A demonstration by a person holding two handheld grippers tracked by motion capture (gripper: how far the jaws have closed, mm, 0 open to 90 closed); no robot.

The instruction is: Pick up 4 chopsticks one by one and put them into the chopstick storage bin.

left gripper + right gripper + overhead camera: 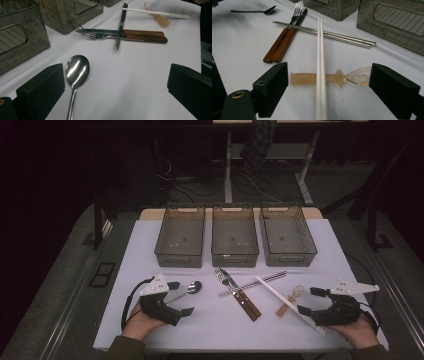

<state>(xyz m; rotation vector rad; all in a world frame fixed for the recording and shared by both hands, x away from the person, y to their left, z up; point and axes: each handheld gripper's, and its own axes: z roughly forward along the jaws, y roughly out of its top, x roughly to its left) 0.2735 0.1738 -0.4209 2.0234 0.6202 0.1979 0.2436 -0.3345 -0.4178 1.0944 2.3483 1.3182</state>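
On the white-covered bench (150, 320), the person's left gripper (176, 299) hovers low with its jaws spread wide and holding nothing. The shiny steel spoon (76, 68) lies between them, its bowl just beside one black jaw and well apart from the other, its handle running back toward the hand.

The right gripper (311, 300) is likewise wide open and empty. Between its jaws lies a small translucent amber plastic spoon (332, 78), flat on the bench, and a pair of long white chopsticks (320, 75) rests across its handle. Neither jaw touches them as far as I can see.

In the middle of the bench a fork and knife with brown wooden handles (239, 293) lie side by side, with a pair of steel chopsticks (254, 283) laid across them. Behind them, three smoky transparent plastic bins (235, 237) stand in a row, near each other.
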